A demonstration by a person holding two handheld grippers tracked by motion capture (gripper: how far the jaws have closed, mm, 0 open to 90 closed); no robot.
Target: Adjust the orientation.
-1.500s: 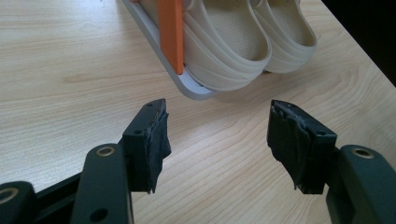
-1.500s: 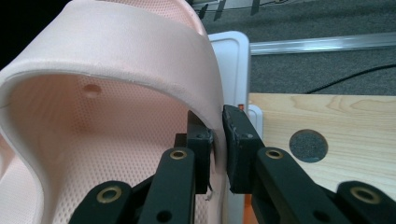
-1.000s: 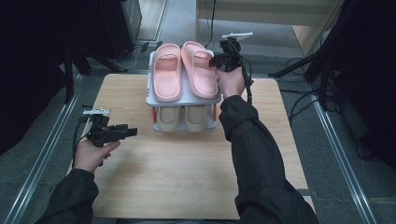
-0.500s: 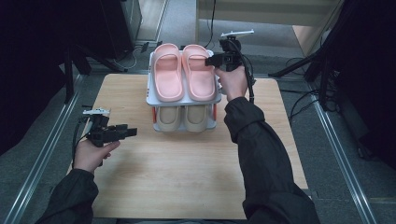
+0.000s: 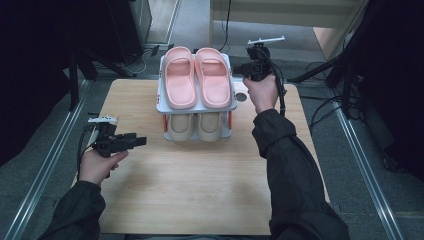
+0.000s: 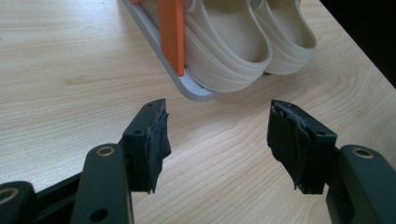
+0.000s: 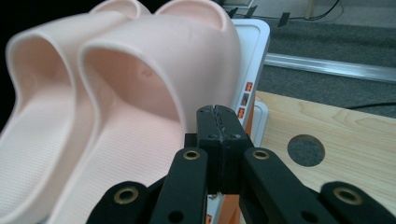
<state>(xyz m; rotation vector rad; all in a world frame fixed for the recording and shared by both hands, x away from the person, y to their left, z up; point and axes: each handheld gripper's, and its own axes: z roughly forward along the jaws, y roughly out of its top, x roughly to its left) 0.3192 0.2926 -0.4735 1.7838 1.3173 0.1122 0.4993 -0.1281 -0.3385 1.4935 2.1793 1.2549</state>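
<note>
Two pairs of slippers sit on the small white two-tier rack with orange posts (image 5: 161,95) at the far middle of the light wooden table (image 5: 200,190): the pink foam slippers (image 5: 197,76) on the top tray, the beige foam slippers (image 5: 196,126) below. I have plenty of bare wood in front of the rack and to its left; a round cable hole (image 5: 241,97) lies just right of it. My right gripper (image 7: 218,126) hangs beside the pink pair's right edge, its jaws having just closed pad to pad with nothing between them; whether it brushes the slipper I can't quite tell. My left gripper (image 6: 217,140) hovers wide open over bare wood near the rack's front corner, holding nothing. No writing is legible.
</note>
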